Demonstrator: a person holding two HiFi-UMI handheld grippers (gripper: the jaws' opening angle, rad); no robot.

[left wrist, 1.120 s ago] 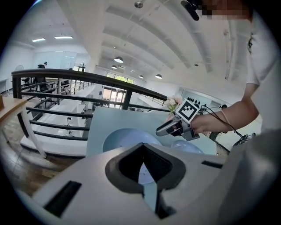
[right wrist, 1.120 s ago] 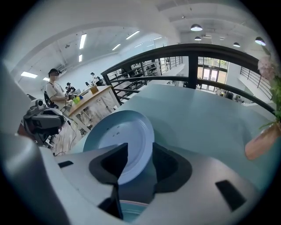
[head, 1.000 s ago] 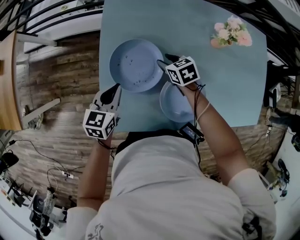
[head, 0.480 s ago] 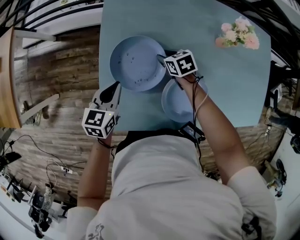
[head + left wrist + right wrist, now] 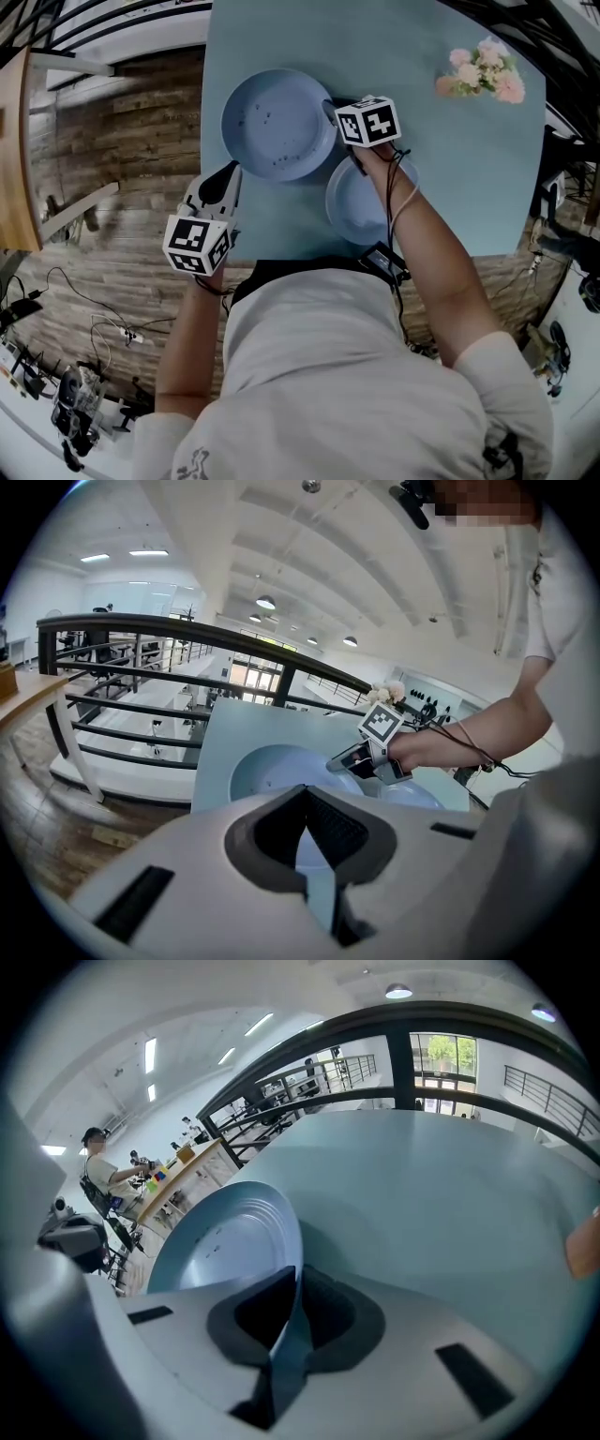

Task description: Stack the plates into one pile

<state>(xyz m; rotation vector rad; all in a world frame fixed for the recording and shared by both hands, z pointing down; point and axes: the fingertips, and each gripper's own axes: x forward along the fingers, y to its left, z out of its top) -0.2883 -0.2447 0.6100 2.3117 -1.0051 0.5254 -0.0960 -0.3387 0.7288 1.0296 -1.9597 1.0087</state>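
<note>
Tabletop [image 5: 450, 169] in pale blue-green fills the upper middle of the head view, with wooden floor [image 5: 122, 159] beside it on the left. Below it stands the person [image 5: 319, 375] in a white shirt, both forearms reaching forward.

On the tabletop's left half lies the large plate [image 5: 277, 124], pale blue and round, with a few dark specks on its face. The small plate [image 5: 347, 211], the same colour, sits just beside it toward the person and to the right. The right forearm crosses over part of it. Whether the two rims touch cannot be told.

The right gripper [image 5: 330, 108] reaches to the large plate's right edge. Its jaws have just been closing, and the right gripper view shows them clamped on that plate's rim, which runs up as a thin band between the dark pads while the bowl of the plate spreads beyond.

The left gripper [image 5: 229, 176] hangs off the tabletop's left near corner, over the floor, pointing toward the large plate and apart from it. Its jaws are together with nothing between them.

Smallest, a bunch of pink flowers [image 5: 483, 70] lies near the far right corner, well apart from both plates.
</note>
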